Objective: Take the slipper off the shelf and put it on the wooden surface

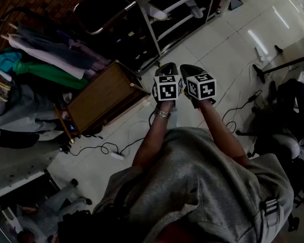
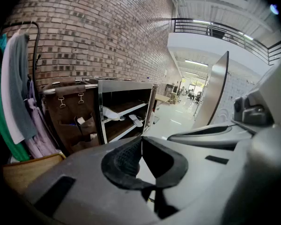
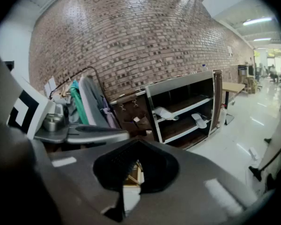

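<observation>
Two pale slippers (image 2: pixel 113 114) (image 2: pixel 135 120) lie on the shelves of a dark metal shelf unit (image 2: pixel 100 109) against the brick wall; the right gripper view shows them too (image 3: pixel 165 112) (image 3: pixel 199 121). In the head view they are pale shapes (image 1: pixel 157 14) (image 1: pixel 195 6) on the shelf unit (image 1: pixel 147 29). The wooden surface (image 1: pixel 104 95) is a box top left of the hands. My left gripper (image 1: pixel 168 66) and right gripper (image 1: pixel 188 69) hang side by side above the floor, well short of the shelf. Both are shut and hold nothing (image 2: pixel 141 138) (image 3: pixel 138 142).
Clothes (image 1: pixel 45 59) hang on a rail left of the wooden box. Cables (image 1: pixel 109 148) run over the tiled floor beneath the hands. A dark chair and stand legs (image 1: pixel 283 110) are at the right. A brown fabric cabinet (image 2: pixel 70 116) stands beside the shelf unit.
</observation>
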Motion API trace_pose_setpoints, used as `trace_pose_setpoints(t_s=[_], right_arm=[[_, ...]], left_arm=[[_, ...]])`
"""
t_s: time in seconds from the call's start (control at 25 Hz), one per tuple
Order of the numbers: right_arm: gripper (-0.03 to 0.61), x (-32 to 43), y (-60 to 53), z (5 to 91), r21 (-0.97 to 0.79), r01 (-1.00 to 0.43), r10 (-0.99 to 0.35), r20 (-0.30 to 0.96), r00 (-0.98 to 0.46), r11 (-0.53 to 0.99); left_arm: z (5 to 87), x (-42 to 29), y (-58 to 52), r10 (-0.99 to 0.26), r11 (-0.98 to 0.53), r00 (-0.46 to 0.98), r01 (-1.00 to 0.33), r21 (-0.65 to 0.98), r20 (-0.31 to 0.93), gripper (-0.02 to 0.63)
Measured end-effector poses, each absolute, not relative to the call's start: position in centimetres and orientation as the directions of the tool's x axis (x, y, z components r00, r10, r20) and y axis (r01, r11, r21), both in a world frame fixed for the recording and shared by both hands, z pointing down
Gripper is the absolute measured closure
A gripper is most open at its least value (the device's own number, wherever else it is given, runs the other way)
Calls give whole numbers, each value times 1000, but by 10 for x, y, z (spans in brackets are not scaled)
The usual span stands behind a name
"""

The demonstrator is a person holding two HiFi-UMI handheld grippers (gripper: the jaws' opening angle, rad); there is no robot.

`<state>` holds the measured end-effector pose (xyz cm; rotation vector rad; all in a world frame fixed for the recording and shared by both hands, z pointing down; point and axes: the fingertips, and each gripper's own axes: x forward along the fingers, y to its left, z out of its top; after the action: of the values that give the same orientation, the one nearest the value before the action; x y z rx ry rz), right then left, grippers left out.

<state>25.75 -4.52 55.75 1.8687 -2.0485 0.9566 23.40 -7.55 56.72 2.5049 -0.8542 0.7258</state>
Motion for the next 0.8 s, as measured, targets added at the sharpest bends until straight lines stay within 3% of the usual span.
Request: trace_pose_setpoints(t_s=[0.32,0.52,0.64,0.72,0.8], right_arm=[[575,318,-160,549,-267,-954,-798,600,-51,-140],[569,335,-192,584,-292,-947,-751,653,-93,-137],[563,345,-214,586,-377,-918,-798,588,-131,-126],[531,359,-240,597,-468,-875,-844,513,-157,-122],[444,371,-273,631,-584,-803,-857,469,-215,-119]], left_arm=[[565,284,-207,-391,-755,686,-620,212,614,607],[584,306,-232,-363,-744,684,-622,246,632,607],[583,306,-240,-374,-736,680,-632,245,630,607],[580,305,-249,-394,-748,688,-625,223,609,607],[580,297,-255,-417,-743,695,-632,221,586,607]])
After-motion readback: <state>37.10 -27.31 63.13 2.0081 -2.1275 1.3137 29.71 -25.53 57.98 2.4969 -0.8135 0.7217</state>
